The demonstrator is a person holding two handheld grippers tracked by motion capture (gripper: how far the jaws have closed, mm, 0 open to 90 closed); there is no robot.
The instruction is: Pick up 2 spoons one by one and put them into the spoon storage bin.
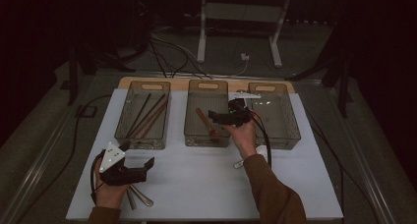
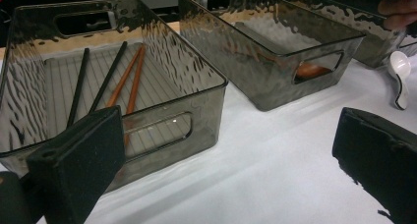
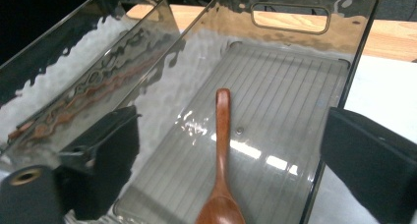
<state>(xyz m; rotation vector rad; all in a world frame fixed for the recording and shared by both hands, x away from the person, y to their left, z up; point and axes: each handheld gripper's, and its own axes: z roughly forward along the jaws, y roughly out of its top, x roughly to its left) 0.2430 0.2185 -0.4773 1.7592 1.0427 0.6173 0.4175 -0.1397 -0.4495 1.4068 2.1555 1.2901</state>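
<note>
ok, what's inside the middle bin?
One wooden spoon lies flat on the ribbed floor of the middle bin, bowl toward the person. The open right tool hovers over the bin's right edge and covers part of that side, so anything there can't be seen.

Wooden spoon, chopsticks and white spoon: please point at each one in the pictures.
Wooden spoon (image 3: 223,135), right gripper view, middle of its handle.
Chopsticks (image 2: 132,81), left gripper view, shaft of a brown one.
White spoon (image 2: 400,67), left gripper view, its bowl.
</note>
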